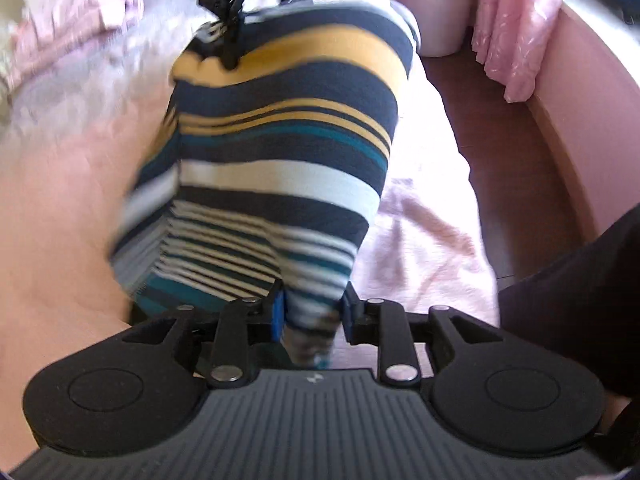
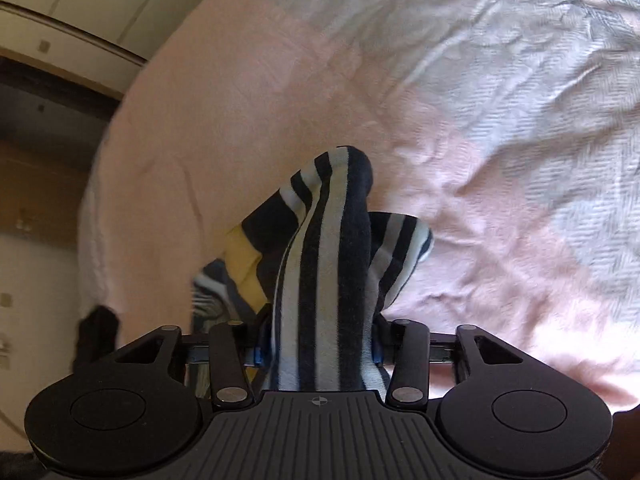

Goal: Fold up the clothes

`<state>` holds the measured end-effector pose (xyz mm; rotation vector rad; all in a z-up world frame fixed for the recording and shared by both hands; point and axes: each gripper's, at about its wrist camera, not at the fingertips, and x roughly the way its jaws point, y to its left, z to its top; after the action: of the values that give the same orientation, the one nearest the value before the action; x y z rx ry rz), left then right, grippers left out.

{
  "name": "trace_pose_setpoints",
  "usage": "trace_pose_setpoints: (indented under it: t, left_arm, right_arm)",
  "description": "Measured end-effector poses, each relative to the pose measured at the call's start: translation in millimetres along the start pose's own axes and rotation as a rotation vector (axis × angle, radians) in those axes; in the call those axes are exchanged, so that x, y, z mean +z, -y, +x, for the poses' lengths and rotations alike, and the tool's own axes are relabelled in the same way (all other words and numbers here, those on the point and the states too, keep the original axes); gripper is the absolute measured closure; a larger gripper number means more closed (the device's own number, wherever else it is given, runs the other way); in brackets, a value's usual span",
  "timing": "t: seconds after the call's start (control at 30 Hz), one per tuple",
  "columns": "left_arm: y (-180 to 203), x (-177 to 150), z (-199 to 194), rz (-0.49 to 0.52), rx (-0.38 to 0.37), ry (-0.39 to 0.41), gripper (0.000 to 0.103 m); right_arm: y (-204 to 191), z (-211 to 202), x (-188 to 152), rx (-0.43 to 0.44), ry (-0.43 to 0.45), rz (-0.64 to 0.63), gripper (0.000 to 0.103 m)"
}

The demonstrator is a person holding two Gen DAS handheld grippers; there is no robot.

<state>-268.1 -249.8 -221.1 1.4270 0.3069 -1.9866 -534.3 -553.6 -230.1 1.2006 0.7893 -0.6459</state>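
You have the striped garment [image 1: 280, 152] pinched at two places and lifted off the pink bedspread [image 2: 480, 100]. The left gripper [image 1: 314, 312] is clamped on a bunched end of it, with cloth filling the gap between the blue pads. The right gripper [image 2: 320, 344] is closed on a thicker wad of navy-and-white fabric, its jaws standing wider for the bulk. In the left view the other gripper shows at the far end of the stretched cloth.

To do this step well, hold both pinches firm, since a slack jaw would likely drop a corner. Draw the hands apart until the stripes run straight between them, without a twist. Keep both ends level, so the hanging part drapes evenly. Lower it flat onto the bedspread before you make any fold.

Much is hard to read. Blur smears the garment's lower edge in the left view. You cannot tell what kind of garment it is, nor whether you hold corners, a hem or a sleeve. The right view shows only a bunched lump, and the rest hangs out of sight below the gripper. How many layers each pinch holds is hidden.
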Motion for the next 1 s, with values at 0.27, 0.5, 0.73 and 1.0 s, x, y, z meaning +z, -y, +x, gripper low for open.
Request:
trace_pose_setpoints:
  t: [0.27,0.5,0.73,1.0]
  left_arm:
    - [-48,-54,-35,-0.375,-0.102,0.079,0.077]
    - [-128,-68,-20,-0.572,-0.009,0.183,0.072]
    - [-187,-45,29,-0.683,-0.012,0.283,0.057]
    - [-199,-43,75,-0.76,-0.095,0.363,0.086]
  right_arm:
    - [4,-24,-45,-0.181,0.152,0.046,0.04]
    - [-20,-39,-74,-0.143,0.266,0.0,0.039]
    - [-12,-25,-54,-0.181,0.289,-0.102,0.039]
    - [30,10,-10,0.022,0.331,-0.173,0.039]
